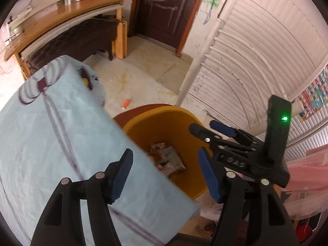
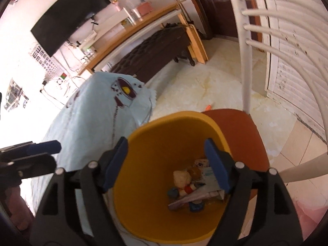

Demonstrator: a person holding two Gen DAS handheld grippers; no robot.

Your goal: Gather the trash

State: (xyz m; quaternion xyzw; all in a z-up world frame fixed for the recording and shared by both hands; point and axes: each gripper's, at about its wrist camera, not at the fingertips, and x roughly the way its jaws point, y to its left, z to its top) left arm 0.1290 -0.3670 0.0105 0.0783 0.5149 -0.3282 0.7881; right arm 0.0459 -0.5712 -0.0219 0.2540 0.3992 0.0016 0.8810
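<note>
left gripper [image 1: 165, 176]: fingers spread wide, holding nothing
right gripper [image 2: 167, 164]: fingers spread too, empty, right above the yellow bin [image 2: 147, 221]

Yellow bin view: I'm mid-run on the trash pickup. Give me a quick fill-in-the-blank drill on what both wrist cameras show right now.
1. The yellow bin stands on a chair seat coloured ____.
2. The right gripper hovers over the bin with its jaws ____.
3. The small orange item lies on the ____.
4. The left gripper is open above the edge of a cloth coloured ____.

Missing words: red-brown; open; floor; light blue
</note>
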